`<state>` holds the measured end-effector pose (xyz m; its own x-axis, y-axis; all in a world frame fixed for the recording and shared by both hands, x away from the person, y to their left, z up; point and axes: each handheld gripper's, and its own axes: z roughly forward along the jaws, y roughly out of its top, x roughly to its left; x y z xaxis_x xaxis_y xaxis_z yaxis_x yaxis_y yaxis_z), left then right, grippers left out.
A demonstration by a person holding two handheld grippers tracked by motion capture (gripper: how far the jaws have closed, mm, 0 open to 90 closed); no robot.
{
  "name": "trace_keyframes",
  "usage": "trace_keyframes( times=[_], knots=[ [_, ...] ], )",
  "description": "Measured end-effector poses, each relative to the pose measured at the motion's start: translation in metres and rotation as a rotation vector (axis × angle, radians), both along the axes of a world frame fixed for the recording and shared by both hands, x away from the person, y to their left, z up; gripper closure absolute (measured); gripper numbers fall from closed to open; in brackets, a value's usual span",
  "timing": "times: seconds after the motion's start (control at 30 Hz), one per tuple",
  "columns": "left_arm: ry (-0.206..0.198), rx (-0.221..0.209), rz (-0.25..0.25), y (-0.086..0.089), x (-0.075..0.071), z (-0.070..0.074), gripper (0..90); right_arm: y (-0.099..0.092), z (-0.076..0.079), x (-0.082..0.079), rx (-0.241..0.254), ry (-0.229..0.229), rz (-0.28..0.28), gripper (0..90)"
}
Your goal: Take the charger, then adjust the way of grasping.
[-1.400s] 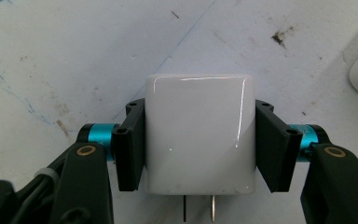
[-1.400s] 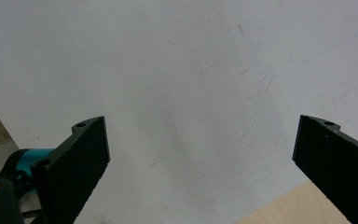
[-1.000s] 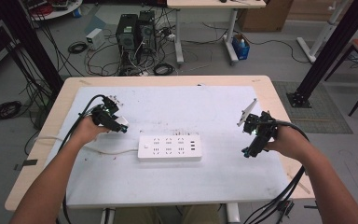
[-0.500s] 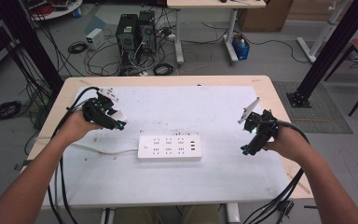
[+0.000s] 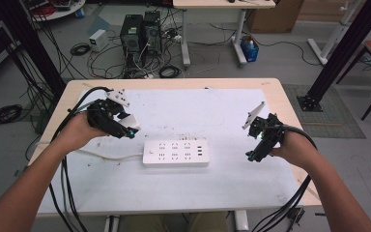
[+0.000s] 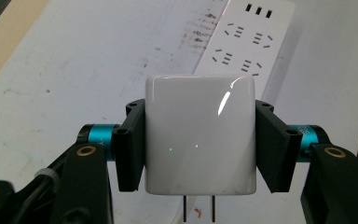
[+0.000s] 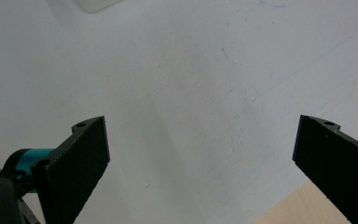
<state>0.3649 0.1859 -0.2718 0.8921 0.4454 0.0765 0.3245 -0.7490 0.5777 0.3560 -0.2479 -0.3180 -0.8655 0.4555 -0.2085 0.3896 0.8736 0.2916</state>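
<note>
L tool [image 5: 125, 126] clamps a white charger block [image 6: 199, 135] by its two sides; 2 metal prongs stick out of the block's bottom edge in the L gripper view. In the high view the block is held in the air above the white worktop [image 5: 198, 193], up and left of the white power strip [image 5: 175, 153], apart from it. Strip lies flat mid-worktop, its cord running off to the left. R tool [image 5: 256, 152] is near the worktop's right side, jaws spread wide w/ nothing between them, well apart from the strip.
</note>
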Motion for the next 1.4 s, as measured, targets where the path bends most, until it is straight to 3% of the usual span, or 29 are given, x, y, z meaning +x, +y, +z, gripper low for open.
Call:
trace_keyframes(
  times=[0.13,0.53,0.97,1.17,1.4],
  knots=[
    [-0.001,-0.005,-0.002,-0.005,-0.006,0.003,42.5,0.003,0.003,-0.002,0.007,-0.008,0.01,3.0],
    [0.009,0.057,-0.084,-0.027,-0.021,-0.002,42.5,0.007,0.004,-0.006,0.004,-0.012,0.02,3.0],
    [0.014,0.06,-0.113,-0.034,-0.017,-0.002,42.5,0.01,0.006,-0.01,0.013,-0.021,0.003,3.0],
    [0.013,0.055,-0.166,-0.046,-0.015,0.003,42.5,0.015,0.008,-0.015,0.043,-0.037,-0.02,3.1],
    [0.012,0.052,-0.2,-0.059,-0.013,0.002,42.5,0.019,0.012,-0.019,0.115,-0.032,-0.039,3.0]
  ],
)
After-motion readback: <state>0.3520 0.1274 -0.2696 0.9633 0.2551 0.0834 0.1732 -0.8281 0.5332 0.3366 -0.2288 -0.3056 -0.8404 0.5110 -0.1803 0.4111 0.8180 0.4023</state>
